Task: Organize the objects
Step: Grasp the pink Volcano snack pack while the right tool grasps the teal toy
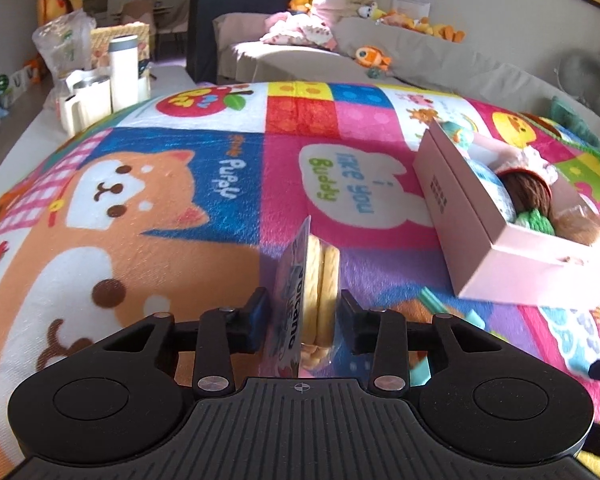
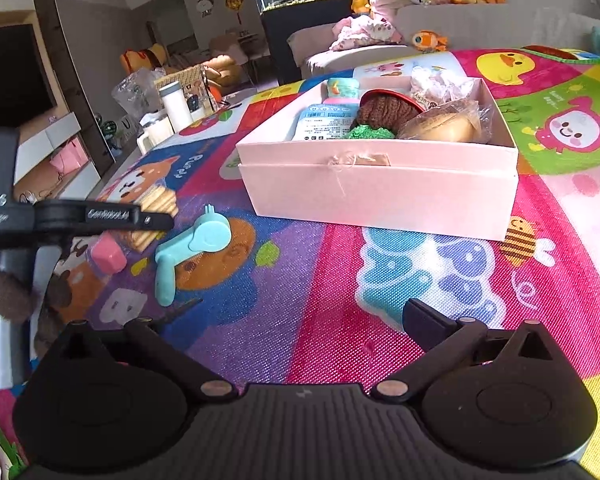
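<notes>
Item one, biscuit packet [image 1: 314, 296]: pinched on edge between the jaws of my left gripper [image 1: 302, 312], clear wrapper and label facing left, round biscuits stacked inside; I hold it upright and lifted off the play mat [image 1: 160, 184], which I judge suits carrying it across to the box. Item two, pink box [image 2: 380, 188]: lid off, resting toward the far right part of the mat, already holding a blue-and-white pouch [image 2: 328, 120], a brown knitted piece [image 2: 388, 114], a green knitted piece [image 2: 370, 132], a wrapped bun [image 2: 444, 126] and a crinkled white packet [image 2: 440, 84]; it serves as the collecting place, so the biscuits likely belong there next. Item three, teal hand fan [image 2: 192, 248]: lying flat on the mat near the left edge, not yet gathered. Item four, small pink block [image 2: 108, 258]: just beside the fan, also loose. Item five, my right gripper [image 2: 284, 332]: jaws spread wide and holding nothing, hovering low over the mat in front of the box, free for the fan or block.
</notes>
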### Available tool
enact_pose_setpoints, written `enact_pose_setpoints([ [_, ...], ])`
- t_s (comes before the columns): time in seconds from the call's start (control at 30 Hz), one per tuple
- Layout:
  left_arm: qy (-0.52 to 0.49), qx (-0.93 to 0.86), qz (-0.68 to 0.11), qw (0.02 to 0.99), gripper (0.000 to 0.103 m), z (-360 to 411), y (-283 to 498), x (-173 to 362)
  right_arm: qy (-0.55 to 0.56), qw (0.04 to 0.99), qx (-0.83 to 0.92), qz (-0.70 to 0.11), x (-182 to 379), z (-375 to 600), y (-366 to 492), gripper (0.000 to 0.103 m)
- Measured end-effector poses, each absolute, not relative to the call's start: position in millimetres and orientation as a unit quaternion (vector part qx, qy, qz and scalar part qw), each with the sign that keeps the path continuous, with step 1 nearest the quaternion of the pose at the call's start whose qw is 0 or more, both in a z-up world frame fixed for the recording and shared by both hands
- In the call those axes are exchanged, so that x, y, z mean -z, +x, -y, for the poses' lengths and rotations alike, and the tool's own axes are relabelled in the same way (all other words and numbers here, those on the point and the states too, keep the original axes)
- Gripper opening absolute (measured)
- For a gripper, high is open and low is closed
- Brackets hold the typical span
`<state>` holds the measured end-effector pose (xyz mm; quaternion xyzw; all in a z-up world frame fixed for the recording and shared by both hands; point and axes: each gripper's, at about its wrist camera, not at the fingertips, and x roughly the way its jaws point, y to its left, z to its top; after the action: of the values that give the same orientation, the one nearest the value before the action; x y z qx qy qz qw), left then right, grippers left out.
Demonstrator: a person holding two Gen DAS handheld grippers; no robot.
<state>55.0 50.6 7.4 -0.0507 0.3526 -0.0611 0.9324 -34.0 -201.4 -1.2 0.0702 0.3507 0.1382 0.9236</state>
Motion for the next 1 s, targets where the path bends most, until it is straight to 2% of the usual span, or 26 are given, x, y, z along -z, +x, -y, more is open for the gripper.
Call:
enact_pose_setpoints([
  [0.2, -0.067, 0.094, -0.354, 0.928, 0.041, -65, 43, -6, 0.081, 0.919, -0.147, -0.357, 1, 206, -28, 0.103],
  [0.5, -0.107, 0.126, -0.351, 0.922, 0.039, -94, -30, -5, -0.040, 0.919, -0.114, -0.374, 4, 171, -29, 0.103],
  [0.63, -0.081, 0.128, -0.342, 0.927, 0.039, -96, -54, -5, -0.039, 0.919, -0.116, -0.374, 4, 172, -30, 0.103],
  [1.0, -0.094, 0.130, -0.336, 0.928, 0.039, -101, -57, -2, -0.099, 0.918, -0.191, -0.334, -22, 106, -4, 0.103],
])
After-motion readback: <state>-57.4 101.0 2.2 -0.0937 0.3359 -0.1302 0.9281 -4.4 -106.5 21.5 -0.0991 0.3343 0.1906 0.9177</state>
